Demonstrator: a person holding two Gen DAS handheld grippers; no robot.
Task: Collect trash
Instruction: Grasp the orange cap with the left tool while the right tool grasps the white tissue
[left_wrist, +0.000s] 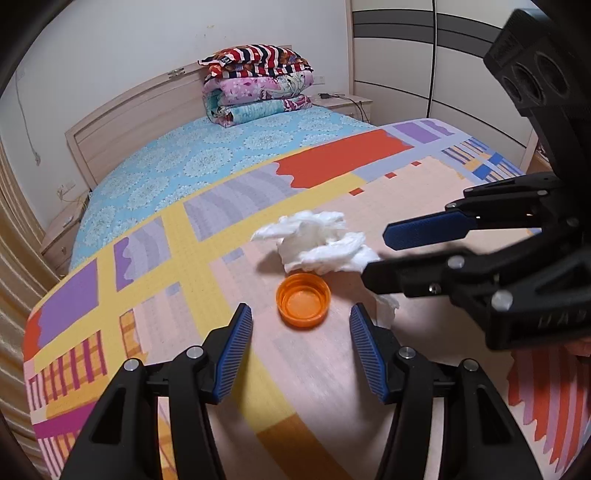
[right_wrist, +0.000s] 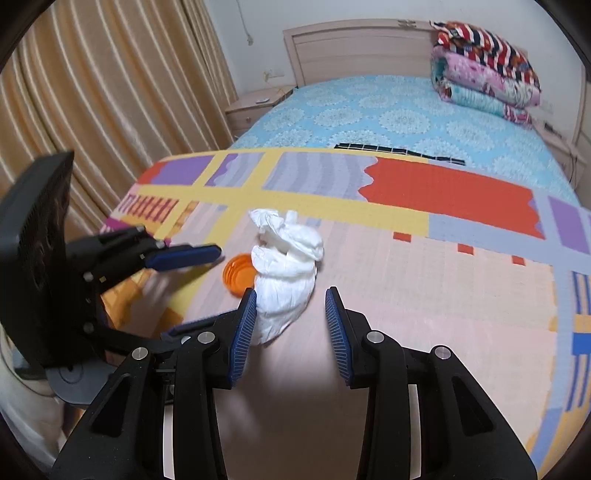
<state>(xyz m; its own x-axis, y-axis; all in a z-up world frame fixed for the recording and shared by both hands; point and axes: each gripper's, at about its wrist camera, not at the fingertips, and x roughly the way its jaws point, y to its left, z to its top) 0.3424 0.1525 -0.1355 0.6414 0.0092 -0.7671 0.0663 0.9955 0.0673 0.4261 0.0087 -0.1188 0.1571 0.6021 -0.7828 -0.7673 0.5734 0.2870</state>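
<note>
Orange cap (left_wrist: 303, 302) ahead of parted left jaws, tissue (right_wrist: 286, 275) before parted right jaws

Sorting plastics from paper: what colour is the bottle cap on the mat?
Orange, translucent bottle cap; clearest in the left wrist view.

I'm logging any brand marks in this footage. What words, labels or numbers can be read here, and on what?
Raised letters on the right gripper body, in the left wrist view: too faint and blurred to read.
Orange cap: no text visible.
Crumpled tissue: none.
Patterned mat, folded quilts: patterns only, no words.
</note>
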